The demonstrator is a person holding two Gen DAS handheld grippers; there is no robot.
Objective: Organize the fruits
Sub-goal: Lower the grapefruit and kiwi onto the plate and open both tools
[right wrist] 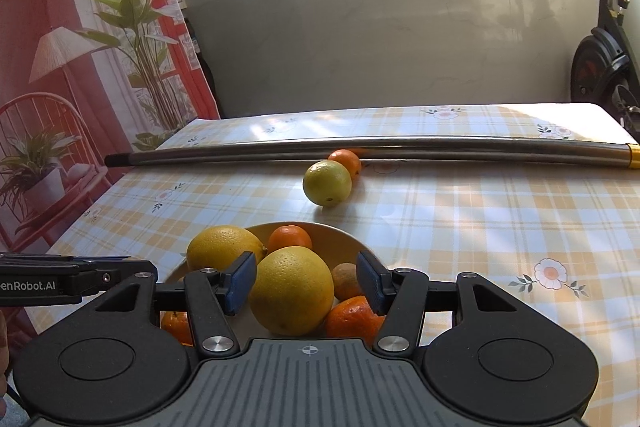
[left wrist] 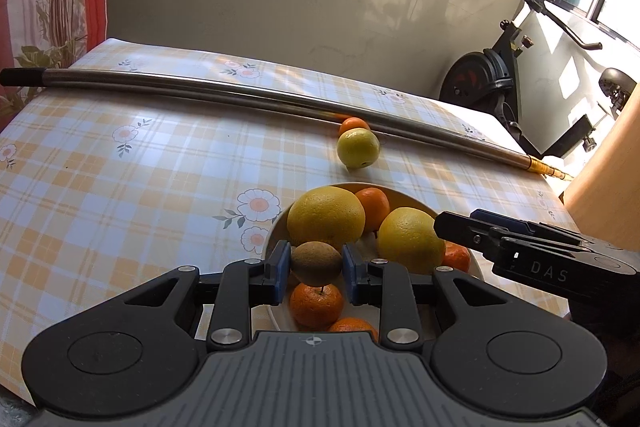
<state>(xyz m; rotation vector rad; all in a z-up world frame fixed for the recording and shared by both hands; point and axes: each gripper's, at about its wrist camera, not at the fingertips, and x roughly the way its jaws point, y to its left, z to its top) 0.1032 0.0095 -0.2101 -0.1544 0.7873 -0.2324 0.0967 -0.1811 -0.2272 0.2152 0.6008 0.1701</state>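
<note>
My left gripper [left wrist: 316,263] is shut on a brown kiwi [left wrist: 316,259], held just above the near side of a cream bowl [left wrist: 276,227]. In the bowl lie two big yellow citrus fruits [left wrist: 326,215] and several tangerines [left wrist: 316,305]. My right gripper [right wrist: 306,279] stands open over the bowl [right wrist: 344,239]. One big yellow fruit [right wrist: 292,291] lies just past its fingertips, apart from the right pad, and a second kiwi [right wrist: 346,281] lies beside that fruit. On the cloth beyond the bowl rest a yellow-green citrus [right wrist: 327,183] and a tangerine [right wrist: 346,161].
A long metal rod [left wrist: 200,87] lies across the checked tablecloth [left wrist: 120,187] behind the loose fruit. A pale wall panel stands past the table's far edge. An exercise bike [left wrist: 480,83] is at the right, a wooden panel [left wrist: 608,167] at the table's right edge, a printed curtain [right wrist: 80,67] at the left.
</note>
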